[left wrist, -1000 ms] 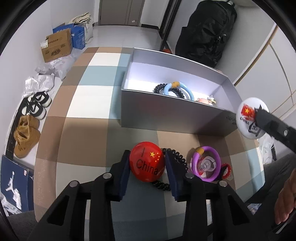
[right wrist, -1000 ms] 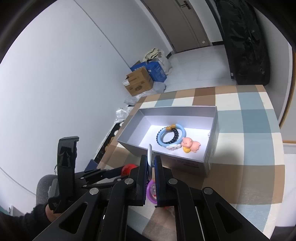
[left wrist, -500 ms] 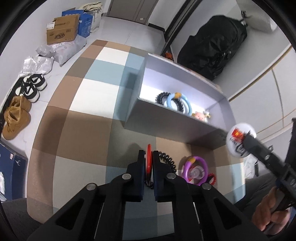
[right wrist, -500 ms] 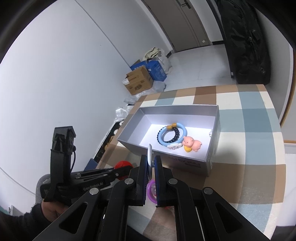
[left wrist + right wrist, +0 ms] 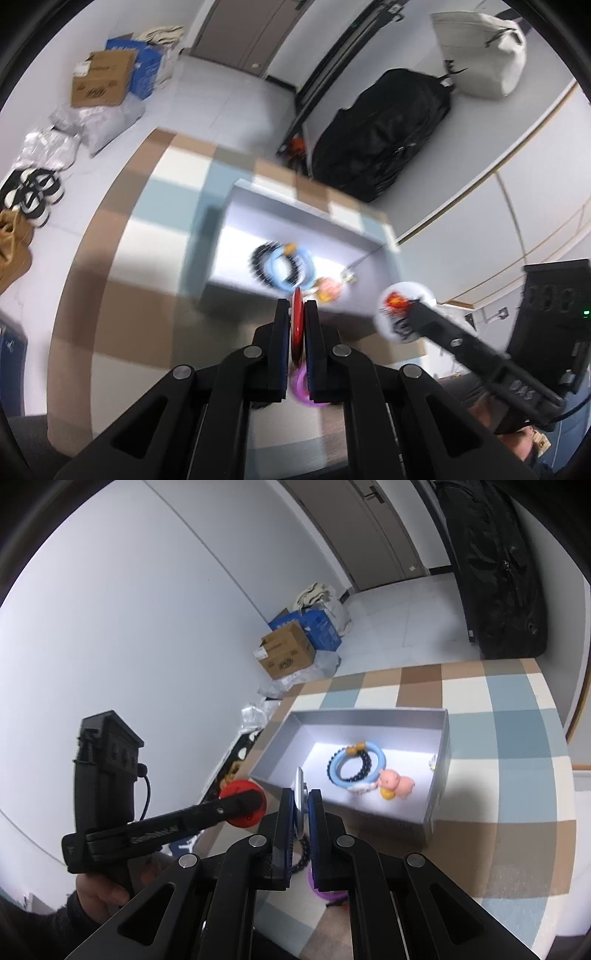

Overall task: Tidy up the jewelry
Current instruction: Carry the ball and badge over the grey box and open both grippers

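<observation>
A red badge is clenched edge-on in the left claw, a white badge likewise in the right claw, both short of the grey box. Pinched so thinly, either could probably slip out or strike the box wall.

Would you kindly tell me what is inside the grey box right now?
Inside the grey box lie a blue ring, a black bead bracelet and a pink pig figure. The near wall and the right tool cover part of the floor.
</observation>
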`<action>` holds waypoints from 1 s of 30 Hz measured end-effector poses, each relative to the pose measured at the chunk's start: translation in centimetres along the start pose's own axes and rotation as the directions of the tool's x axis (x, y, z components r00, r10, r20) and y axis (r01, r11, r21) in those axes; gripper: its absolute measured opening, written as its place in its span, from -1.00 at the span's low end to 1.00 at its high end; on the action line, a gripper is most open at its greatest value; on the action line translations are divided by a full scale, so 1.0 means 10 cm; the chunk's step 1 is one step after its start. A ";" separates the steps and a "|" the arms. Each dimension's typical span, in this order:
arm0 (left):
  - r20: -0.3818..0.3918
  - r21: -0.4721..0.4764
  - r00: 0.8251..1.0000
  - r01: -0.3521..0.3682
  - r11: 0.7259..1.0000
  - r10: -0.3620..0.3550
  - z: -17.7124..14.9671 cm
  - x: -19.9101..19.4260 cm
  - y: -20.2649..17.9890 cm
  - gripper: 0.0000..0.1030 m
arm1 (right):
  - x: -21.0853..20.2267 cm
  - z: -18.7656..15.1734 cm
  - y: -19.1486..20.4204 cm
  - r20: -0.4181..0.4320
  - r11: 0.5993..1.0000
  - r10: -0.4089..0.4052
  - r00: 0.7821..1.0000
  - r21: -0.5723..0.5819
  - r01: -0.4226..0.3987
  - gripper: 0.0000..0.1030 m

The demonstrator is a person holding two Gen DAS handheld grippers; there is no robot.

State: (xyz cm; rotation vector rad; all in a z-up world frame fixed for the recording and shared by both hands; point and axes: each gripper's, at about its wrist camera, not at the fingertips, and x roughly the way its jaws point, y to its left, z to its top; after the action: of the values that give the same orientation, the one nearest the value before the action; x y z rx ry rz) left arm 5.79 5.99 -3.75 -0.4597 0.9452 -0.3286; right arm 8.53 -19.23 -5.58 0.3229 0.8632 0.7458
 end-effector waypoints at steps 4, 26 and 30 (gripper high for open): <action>0.018 0.024 1.000 -0.001 1.000 0.001 0.13 0.04 -0.09 -0.94 | 0.00 0.09 -0.03 0.017 1.000 0.002 1.000 0.019 -0.002 -0.87; -0.051 -0.018 0.998 -0.030 0.999 0.029 0.46 0.47 -0.15 -0.94 | 0.13 0.48 -0.34 0.040 0.995 -0.027 0.999 0.099 0.023 -0.87; -0.068 -0.027 0.997 -0.039 0.999 0.037 0.46 0.52 -0.12 -0.94 | 0.16 0.50 -0.41 0.031 0.993 -0.033 0.999 0.117 0.029 -0.87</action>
State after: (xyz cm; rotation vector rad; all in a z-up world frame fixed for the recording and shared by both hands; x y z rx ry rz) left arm 12.39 3.60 -4.45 -0.4586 1.0238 -0.2983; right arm 14.96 -20.87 -5.60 0.4233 0.8802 0.6615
